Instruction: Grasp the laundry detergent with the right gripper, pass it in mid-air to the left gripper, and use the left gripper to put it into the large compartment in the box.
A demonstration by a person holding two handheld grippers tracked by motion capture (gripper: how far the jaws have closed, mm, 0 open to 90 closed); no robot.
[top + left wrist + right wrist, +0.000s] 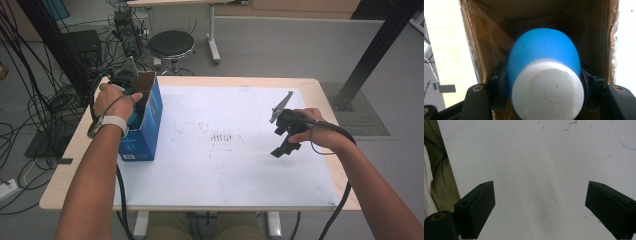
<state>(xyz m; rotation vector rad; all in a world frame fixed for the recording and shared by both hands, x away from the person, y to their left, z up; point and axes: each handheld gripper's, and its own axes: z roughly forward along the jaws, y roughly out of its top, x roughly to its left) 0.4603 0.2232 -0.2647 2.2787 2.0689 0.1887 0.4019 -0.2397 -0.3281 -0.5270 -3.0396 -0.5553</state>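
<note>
Inside the open cardboard box, a blue and white object with a rounded blue body and a flat white end sits clamped between the pads of the left gripper, whose jaws press on it from both sides. From above, that box, blue outside, stands at the left edge of the table, on the white mat. Well apart, the right gripper hovers over the bare mat at the right, jaws spread wide with nothing between them.
</note>
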